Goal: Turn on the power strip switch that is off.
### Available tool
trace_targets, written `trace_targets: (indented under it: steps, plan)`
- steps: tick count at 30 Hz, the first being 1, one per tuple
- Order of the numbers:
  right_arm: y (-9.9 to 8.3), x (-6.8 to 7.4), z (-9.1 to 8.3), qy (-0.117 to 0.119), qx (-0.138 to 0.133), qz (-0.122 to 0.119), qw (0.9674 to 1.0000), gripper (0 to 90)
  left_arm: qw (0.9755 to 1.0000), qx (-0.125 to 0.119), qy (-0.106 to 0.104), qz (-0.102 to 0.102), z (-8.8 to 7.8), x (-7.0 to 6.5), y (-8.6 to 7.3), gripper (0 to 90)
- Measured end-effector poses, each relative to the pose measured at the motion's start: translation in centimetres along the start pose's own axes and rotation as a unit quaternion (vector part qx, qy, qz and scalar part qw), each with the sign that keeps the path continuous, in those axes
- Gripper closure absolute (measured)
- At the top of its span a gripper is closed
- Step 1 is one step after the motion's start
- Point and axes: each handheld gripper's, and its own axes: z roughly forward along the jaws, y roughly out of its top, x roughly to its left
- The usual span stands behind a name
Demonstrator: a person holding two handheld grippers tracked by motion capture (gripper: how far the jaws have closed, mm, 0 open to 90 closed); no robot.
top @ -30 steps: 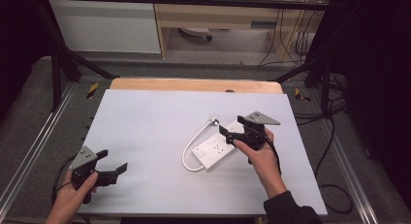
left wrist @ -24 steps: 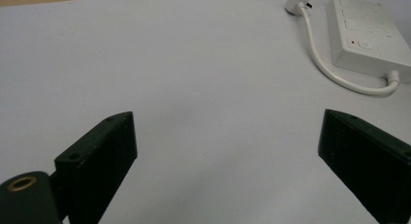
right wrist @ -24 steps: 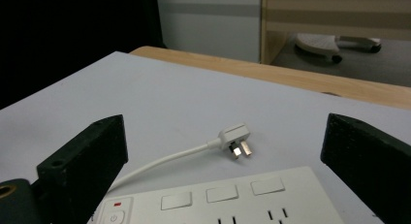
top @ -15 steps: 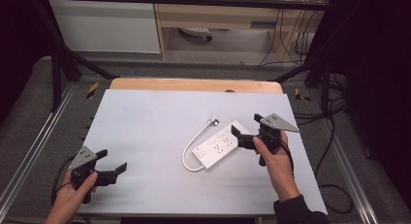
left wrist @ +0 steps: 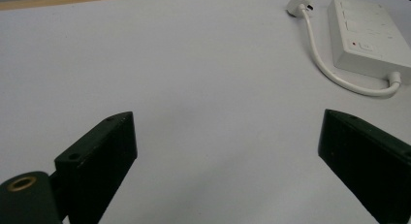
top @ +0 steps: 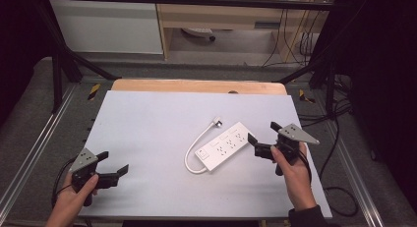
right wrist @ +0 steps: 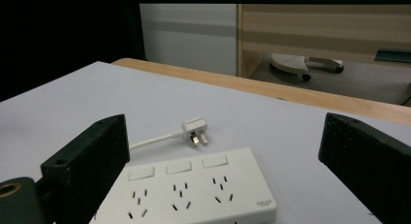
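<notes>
White power strip [top: 225,145] lies right of centre on the pale grey table mat [top: 147,133] (wooden edge behind, cabinets beyond). Right gripper [top: 259,138] just beside it, left gripper [top: 114,163] well apart, both spread wide, empty.

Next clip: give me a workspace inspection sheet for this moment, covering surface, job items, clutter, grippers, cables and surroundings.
Surface: pale grey table top, a wooden strip along its far edge.
Job's things: white power strip lying flat, sockets up; its short white cord curves round to the plug on the table.
Clutter: nothing seen.
Grippers: left gripper open, near the front left corner, nothing between its jaws. Right gripper open, just right of the power strip, apart from it; its jaws have just been opening, nothing between them.
Cables: dark cables trail off the table's right side.
Surroundings: black frame, white cabinet, wooden shelf unit behind.
</notes>
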Motion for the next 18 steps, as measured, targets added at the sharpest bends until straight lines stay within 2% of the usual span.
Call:
trace_targets:
  steps: [12,18]
  plan:
    - [-2.2,-2.1,-1.9,-0.020,0.002,0.016,0.9997,4.3,1.0000,-0.001,0.001,0.001,0.0,0.0,0.0,7.0]
    - [-3.7,-2.9,-2.4,-0.028,0.012,0.012,0.9995,3.8,1.0000,-0.002,0.001,0.001,0.0,0.0,0.0,7.0]
